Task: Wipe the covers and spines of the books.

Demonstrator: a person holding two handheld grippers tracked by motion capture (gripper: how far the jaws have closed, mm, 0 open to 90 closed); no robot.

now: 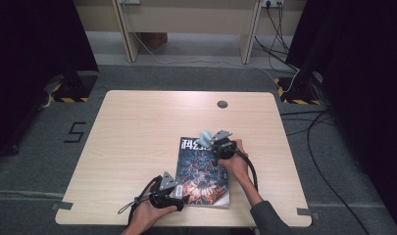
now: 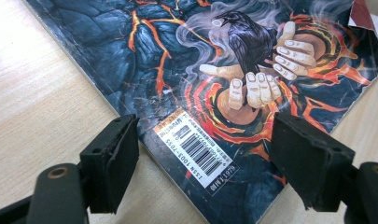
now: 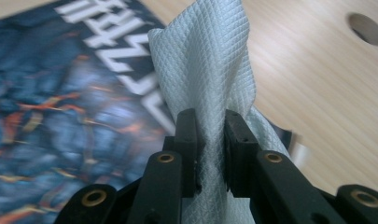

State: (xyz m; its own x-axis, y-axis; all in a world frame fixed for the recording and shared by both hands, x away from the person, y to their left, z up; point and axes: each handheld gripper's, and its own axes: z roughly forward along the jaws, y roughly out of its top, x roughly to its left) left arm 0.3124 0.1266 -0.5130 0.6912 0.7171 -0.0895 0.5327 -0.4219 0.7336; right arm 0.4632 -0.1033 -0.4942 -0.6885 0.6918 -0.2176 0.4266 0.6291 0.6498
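Observation:
A magazine with a dark blue and orange lava cover lies flat on the wooden table, near its front edge. My right gripper is over the magazine's far end, shut on a pale blue-white wiping cloth that stands up from between its jaws. In the right gripper view the magazine is blurred beneath the cloth. My left gripper rests at the magazine's near left corner. Its jaws stand wide apart, one on each side of the barcode label, with the magazine lying under them.
A round cable hole is set in the far part of the table, also seen as the cable hole beyond the cloth. Cables trail over the grey floor to the right. A desk frame stands beyond the table.

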